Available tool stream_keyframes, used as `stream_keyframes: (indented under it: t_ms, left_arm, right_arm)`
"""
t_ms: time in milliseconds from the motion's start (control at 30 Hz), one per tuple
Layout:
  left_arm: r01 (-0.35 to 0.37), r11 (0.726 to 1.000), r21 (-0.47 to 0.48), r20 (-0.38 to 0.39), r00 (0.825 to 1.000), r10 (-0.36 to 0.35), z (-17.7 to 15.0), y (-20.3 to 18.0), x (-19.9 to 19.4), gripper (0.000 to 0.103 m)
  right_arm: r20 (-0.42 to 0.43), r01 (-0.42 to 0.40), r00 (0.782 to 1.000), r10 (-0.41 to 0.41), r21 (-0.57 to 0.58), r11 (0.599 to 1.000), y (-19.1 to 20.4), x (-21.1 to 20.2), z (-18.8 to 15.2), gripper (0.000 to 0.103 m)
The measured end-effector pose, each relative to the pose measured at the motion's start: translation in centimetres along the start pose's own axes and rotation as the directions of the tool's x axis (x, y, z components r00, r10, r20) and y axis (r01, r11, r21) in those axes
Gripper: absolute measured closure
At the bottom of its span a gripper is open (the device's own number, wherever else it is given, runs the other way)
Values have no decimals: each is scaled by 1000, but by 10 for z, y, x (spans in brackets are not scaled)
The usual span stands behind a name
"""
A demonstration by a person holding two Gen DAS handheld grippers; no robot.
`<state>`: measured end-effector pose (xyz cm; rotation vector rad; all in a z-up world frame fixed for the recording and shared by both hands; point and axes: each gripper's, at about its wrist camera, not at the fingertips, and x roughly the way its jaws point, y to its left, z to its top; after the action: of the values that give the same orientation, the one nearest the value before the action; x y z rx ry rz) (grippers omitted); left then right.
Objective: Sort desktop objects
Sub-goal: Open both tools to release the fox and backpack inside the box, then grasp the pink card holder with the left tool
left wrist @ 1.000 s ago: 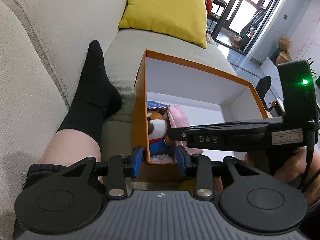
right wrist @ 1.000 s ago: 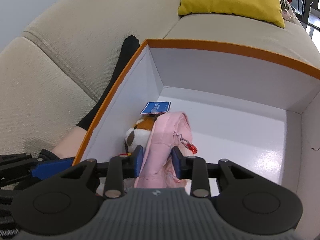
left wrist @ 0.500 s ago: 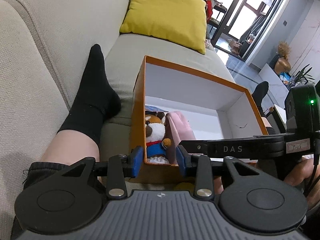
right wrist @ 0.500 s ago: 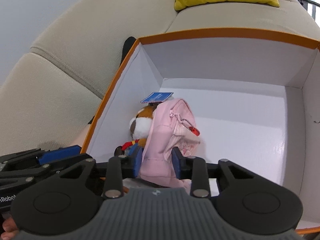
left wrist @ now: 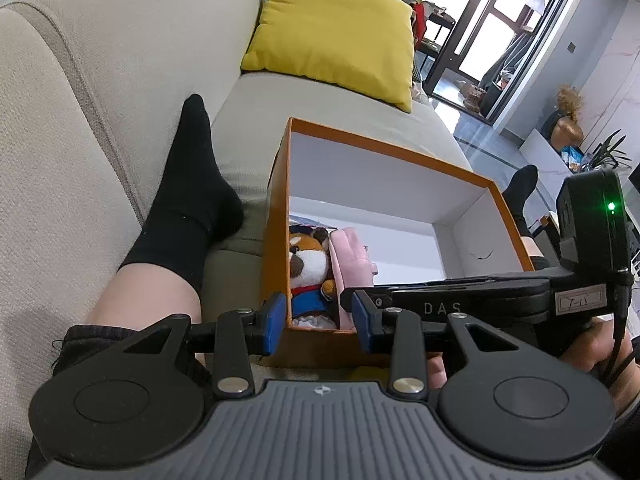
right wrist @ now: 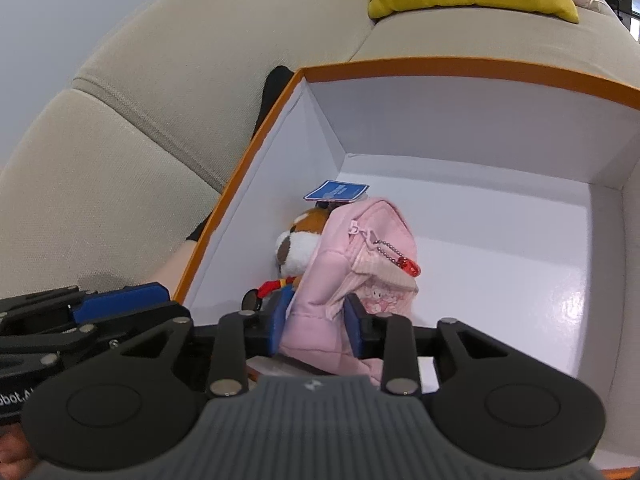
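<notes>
Small pink fabric backpack w/ red charm on a bead chain (right wrist: 352, 276) stood upright in near-left corner of orange cardboard box w/ white inside (right wrist: 460, 120), pressed against brown-and-white plush toy in blue outfit (right wrist: 298, 248), blue tag (right wrist: 337, 191) on top. Pinched at its lower part btw blue pads of right gripper (right wrist: 316, 326), reaching in over near wall. Left gripper (left wrist: 318, 320) held apart, empty, just outside box's near-left corner. Box sat on beige fabric sofa (left wrist: 100, 92), black-socked foot (left wrist: 188, 184) beside it, yellow cushion (left wrist: 336, 36) further back.
</notes>
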<state>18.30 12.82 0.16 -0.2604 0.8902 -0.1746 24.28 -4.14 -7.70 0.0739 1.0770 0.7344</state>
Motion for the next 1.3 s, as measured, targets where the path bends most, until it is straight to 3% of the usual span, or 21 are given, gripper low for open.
stream_keyframes:
  t_ms: [500,800,1033,1300]
  left_arm:
    - [9,998,54,60,998,-12,-14,-33,-36,62]
    - [16,995,97,0,1000,-17,-58,-64,-41,62]
    - [-22,987,159,-93,995,37,-112,-83,-21,58]
    - [-79,997,-21,-157,985,75,-138,-75,7,48]
  right_arm:
    - [130,18,991,-9,-65,998,6,-53,-16,62]
    - [331,50,944,-14,-102,994,-10,-121,-82,61]
    - [247,75,967,-65,-32,997,-36,-132,-138,62]
    - [151,119,982,-116,-13,993,-47,-125,-181,66]
